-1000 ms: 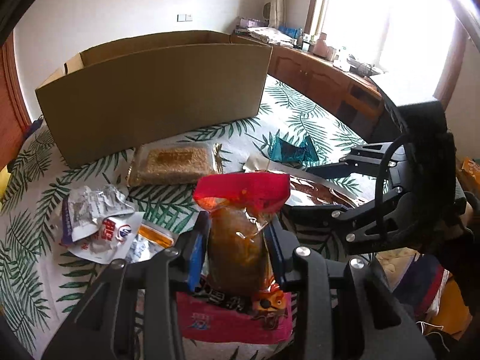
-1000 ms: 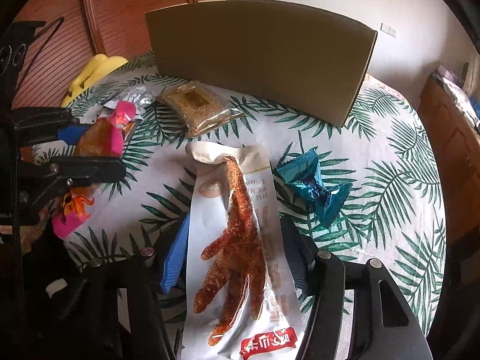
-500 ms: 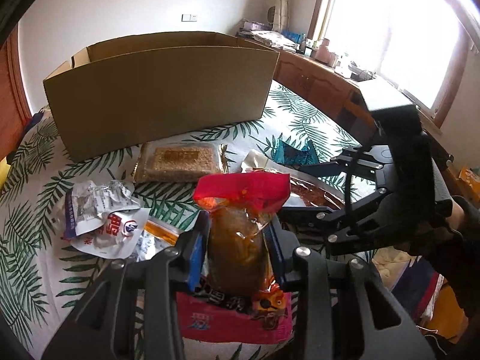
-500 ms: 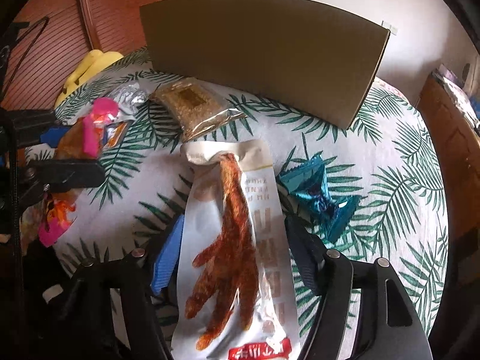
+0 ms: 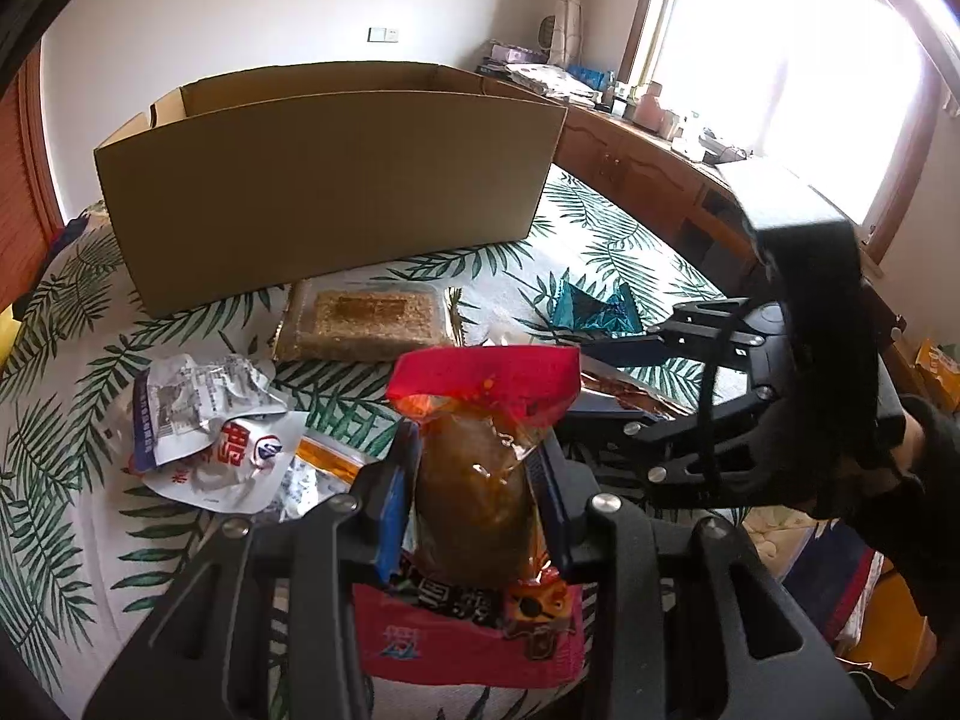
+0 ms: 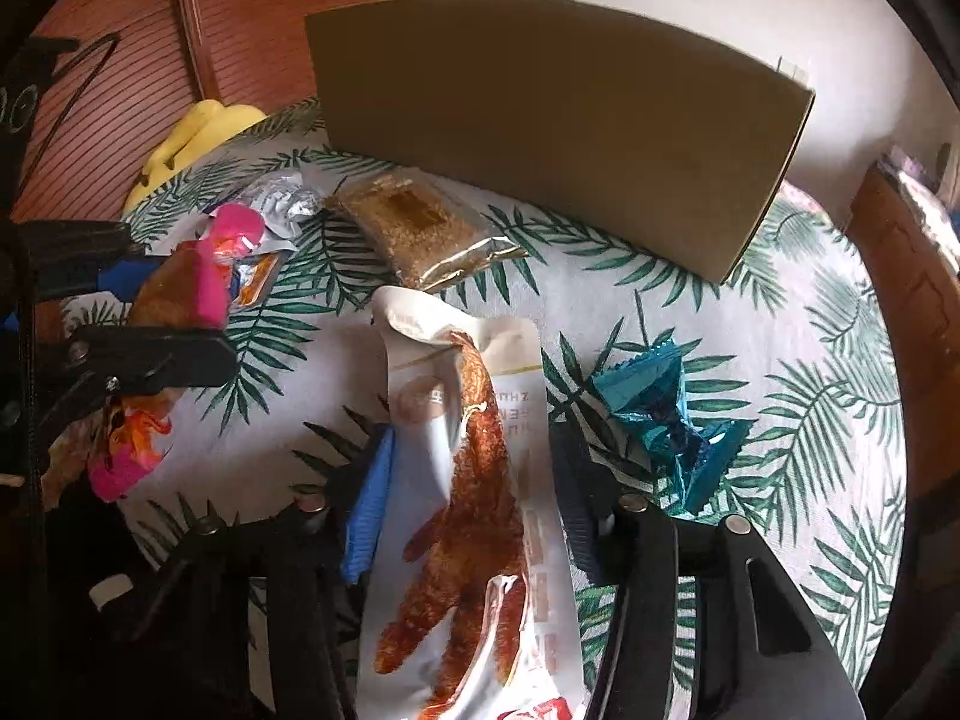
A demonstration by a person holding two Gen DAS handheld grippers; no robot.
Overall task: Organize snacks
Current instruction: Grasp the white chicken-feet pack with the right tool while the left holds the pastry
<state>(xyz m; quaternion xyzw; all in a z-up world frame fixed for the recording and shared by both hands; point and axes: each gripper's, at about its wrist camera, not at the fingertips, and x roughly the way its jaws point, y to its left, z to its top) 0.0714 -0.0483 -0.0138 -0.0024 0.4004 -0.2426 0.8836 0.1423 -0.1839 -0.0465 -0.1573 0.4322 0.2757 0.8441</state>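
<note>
My left gripper (image 5: 474, 474) is shut on a red-topped pouch of brown snack (image 5: 474, 480) and holds it above the table; the pouch also shows in the right wrist view (image 6: 180, 294). My right gripper (image 6: 474, 480) is shut on a white chicken-foot packet (image 6: 474, 480), held above the tablecloth. The open cardboard box (image 5: 336, 180) stands at the back of the table, and also shows in the right wrist view (image 6: 558, 138). On the cloth lie a grain-bar pack (image 5: 366, 324), a teal wrapper (image 6: 672, 420) and crumpled white packets (image 5: 210, 420).
The round table has a palm-leaf cloth (image 6: 810, 420). A yellow object (image 6: 192, 138) lies at the table's far left edge. A wooden cabinet with clutter (image 5: 648, 138) runs under the window. The right gripper's body (image 5: 780, 396) is close to the right of my left one.
Both grippers have lifted and moved a little toward the box with their packets; the box's open top now shows in the left wrist view.
</note>
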